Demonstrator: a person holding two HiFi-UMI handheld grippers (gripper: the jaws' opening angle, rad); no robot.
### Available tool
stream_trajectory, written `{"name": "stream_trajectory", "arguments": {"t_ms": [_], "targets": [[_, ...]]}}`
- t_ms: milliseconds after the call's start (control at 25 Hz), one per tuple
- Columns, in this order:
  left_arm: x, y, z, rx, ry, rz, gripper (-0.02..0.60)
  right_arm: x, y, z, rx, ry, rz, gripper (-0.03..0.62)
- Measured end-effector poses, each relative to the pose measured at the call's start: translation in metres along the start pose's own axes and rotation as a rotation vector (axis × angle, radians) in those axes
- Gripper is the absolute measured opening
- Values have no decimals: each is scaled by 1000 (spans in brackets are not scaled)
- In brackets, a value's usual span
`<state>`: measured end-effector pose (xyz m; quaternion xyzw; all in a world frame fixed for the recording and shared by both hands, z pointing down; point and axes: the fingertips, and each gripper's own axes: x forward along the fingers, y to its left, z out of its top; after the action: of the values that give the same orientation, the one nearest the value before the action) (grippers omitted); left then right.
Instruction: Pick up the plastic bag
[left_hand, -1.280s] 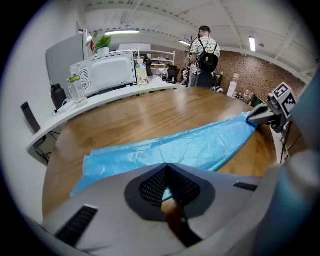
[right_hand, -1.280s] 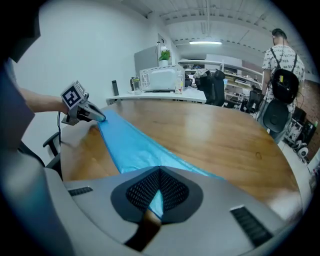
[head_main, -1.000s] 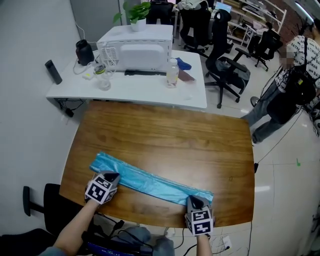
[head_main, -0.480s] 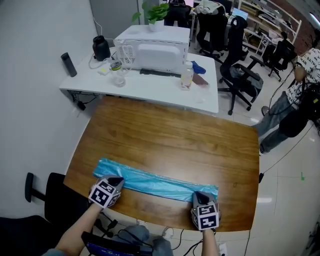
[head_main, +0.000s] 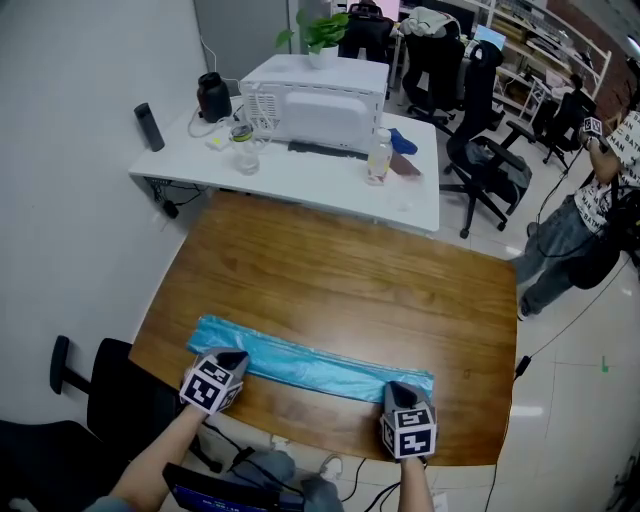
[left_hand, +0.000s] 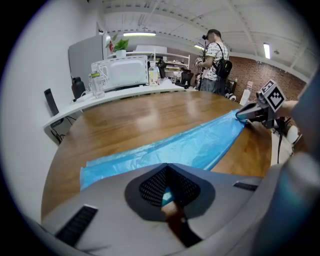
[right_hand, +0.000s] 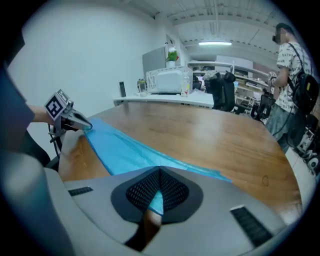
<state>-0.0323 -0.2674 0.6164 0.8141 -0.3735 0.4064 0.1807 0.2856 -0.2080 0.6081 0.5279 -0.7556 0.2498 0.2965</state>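
Grey left tongs (head_main: 226, 358) are pressed together on the left end of the blue plastic bag (head_main: 310, 362); the right tongs (head_main: 398, 390) likewise pinch its right end. The bag lies flat, stretched along the near edge of the wooden bench (head_main: 350, 270).

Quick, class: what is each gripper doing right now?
Left gripper: shut on the blue plastic bag, near one end.
Right gripper: shut on its other end.

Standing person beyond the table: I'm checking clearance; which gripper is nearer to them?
Right. The right gripper pinches the plastic bag at its end toward the person; the left gripper pinches the opposite end, farther away.
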Motion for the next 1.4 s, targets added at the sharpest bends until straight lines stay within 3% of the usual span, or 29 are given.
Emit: {"name": "stream_trajectory", "arguments": {"t_ms": [320,880,1200,1400], "targets": [[-50,-30,66,-23,-313,17,8,-42,14,40,62,-213,69,0],[-171,-160,144,33,-816,-51,8,-172,78,122,-125,-607,189,0],[-215,-204,166,75,-949,-39,8,-232,112,128,-113,-721,253,0],[-225,-231,170,83,-948,-56,8,-243,115,119,-134,-731,261,0]]}}
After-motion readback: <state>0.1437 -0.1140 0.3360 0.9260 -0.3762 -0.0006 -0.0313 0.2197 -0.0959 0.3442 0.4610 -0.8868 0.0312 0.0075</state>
